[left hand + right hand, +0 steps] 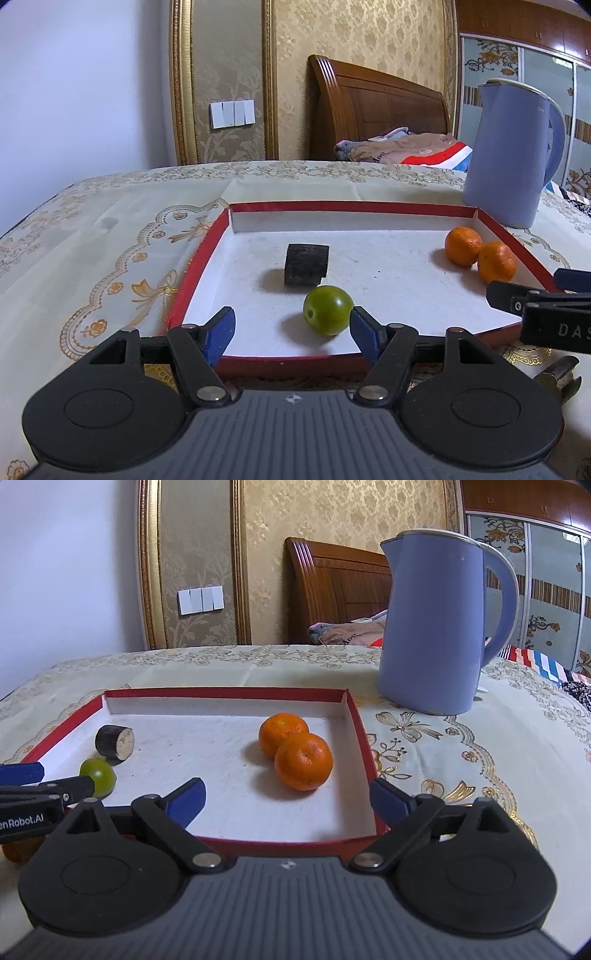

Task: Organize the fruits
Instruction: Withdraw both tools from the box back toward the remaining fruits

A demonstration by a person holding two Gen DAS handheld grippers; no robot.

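A red-rimmed tray [332, 206] with a white floor lies on the patterned tablecloth. A green round fruit [327, 310] rests in it just beyond my left gripper [293, 328], close beside the right blue pad [364, 328]; the left pad stands well apart, so the jaws are open. Behind the fruit lies a short black chunk [306, 265] with a pale cut end [125, 744]. Two oranges [282, 734] [303, 761] sit touching near the tray's right wall. My right gripper [288, 801] is open wide just short of the nearer orange, touching nothing.
A lilac kettle [439, 627] stands on the cloth behind the tray's right corner. Each gripper shows at the edge of the other's view. A small orange-brown thing [16, 849] lies outside the tray's near left. A wooden headboard and bedding are beyond the table.
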